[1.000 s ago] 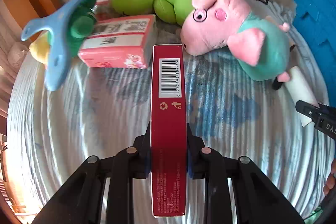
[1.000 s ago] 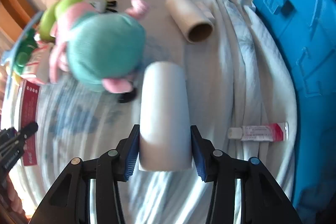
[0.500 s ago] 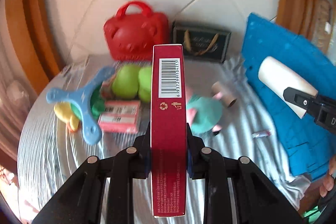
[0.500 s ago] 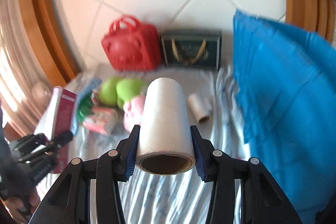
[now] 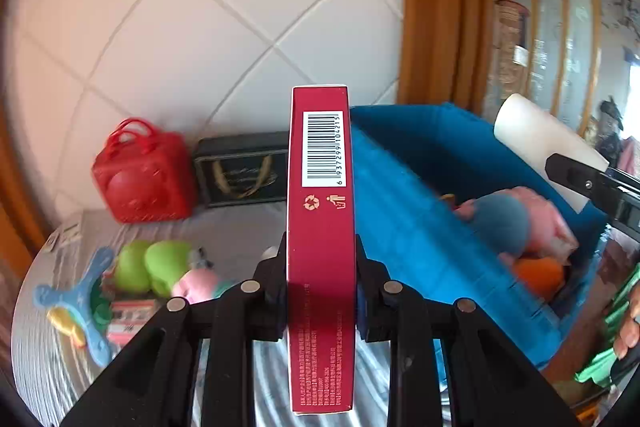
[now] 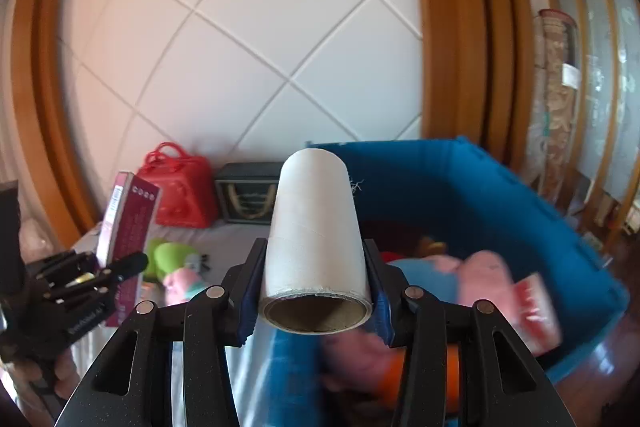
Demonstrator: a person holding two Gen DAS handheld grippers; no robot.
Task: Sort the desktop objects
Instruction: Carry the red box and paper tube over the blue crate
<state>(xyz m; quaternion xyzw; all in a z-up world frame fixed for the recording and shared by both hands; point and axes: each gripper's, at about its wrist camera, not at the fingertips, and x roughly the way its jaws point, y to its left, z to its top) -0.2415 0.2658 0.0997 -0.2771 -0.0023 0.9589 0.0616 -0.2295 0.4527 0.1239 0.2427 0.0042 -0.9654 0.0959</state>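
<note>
My left gripper [image 5: 321, 281] is shut on a long red box [image 5: 321, 227] with a barcode, held upright above the table. It also shows at the left of the right wrist view [image 6: 128, 227]. My right gripper [image 6: 314, 297] is shut on a white roll [image 6: 316, 239] with a cardboard core, held above the near edge of a blue bin [image 6: 500, 195]. The roll also shows at the right of the left wrist view [image 5: 540, 143]. The bin [image 5: 420, 219] holds pink and blue plush toys [image 5: 516, 223] and an orange item [image 5: 540, 273].
On the cloth-covered table lie a green plush [image 5: 154, 265], a pink pig plush [image 5: 198, 287], a blue plastic toy [image 5: 86, 297] and a pink packet [image 5: 128, 319]. A red bag [image 5: 144, 183] and a dark gift bag [image 5: 244, 175] stand against the tiled wall.
Both grippers have risen from the table with their loads and swung right toward the blue bin. The bin's inside has come into view.
</note>
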